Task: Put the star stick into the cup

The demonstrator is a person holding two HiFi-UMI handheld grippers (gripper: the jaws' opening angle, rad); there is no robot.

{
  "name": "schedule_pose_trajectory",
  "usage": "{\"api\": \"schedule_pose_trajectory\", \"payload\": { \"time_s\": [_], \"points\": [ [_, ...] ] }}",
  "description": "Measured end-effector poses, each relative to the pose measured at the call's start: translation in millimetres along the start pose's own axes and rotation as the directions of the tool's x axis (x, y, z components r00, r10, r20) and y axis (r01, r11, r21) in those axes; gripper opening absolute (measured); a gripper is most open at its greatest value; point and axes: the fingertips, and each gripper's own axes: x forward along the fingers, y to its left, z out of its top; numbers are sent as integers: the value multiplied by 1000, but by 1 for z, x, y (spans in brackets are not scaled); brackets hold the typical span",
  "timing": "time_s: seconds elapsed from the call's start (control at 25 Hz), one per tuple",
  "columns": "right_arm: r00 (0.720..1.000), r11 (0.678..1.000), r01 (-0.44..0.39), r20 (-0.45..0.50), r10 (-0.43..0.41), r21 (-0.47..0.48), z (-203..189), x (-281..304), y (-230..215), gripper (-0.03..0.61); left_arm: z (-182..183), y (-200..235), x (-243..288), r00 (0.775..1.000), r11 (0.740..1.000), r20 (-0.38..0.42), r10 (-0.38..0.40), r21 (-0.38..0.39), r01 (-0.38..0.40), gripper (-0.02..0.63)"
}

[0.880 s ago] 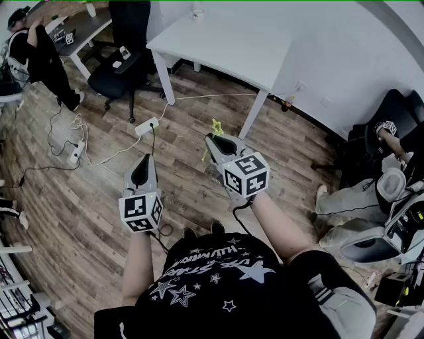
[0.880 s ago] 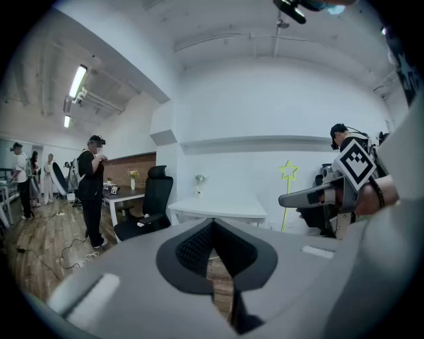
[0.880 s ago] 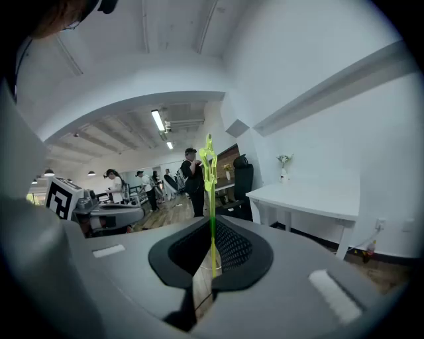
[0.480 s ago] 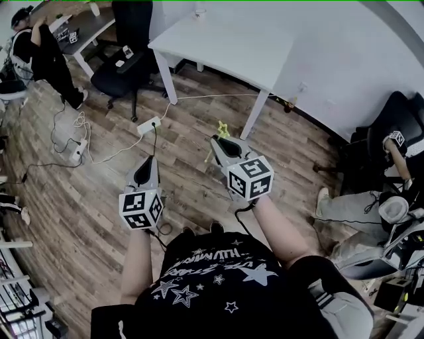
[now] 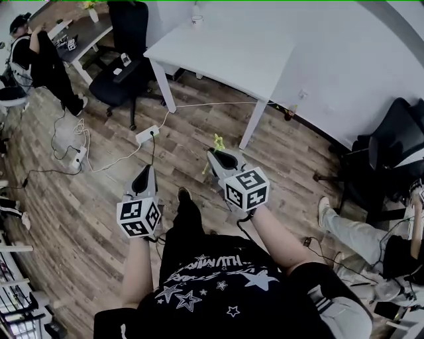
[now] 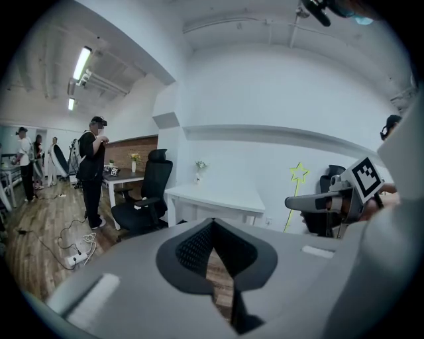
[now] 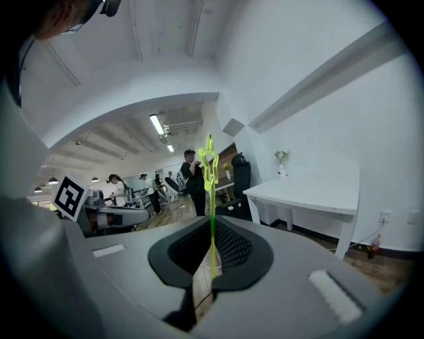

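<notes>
My right hand-held gripper (image 5: 214, 153) pinches the star stick (image 7: 211, 192) low, star upright, ready to carry toward the table (image 5: 232, 59). My left hand-held gripper (image 5: 142, 172) is closed, empty.

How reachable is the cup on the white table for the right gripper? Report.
Probably not yet: the right gripper, shut on the star stick, hangs over open floor short of the white table, cup at its far edge.
</notes>
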Motion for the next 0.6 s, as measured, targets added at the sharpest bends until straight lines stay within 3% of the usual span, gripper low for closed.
{"api": "schedule_pose_trajectory", "payload": {
  "time_s": [0.32,0.6],
  "points": [
    [1000,1000,-4,-26,3,-12,13,78,-34,32,25,44,80,999,1000,31,-13,-13,14,3],
    [996,998,66,-53,-66,-4,46,186,-102,32,54,101,206,997,997,14,-72,-28,72,3]
  ]
}}
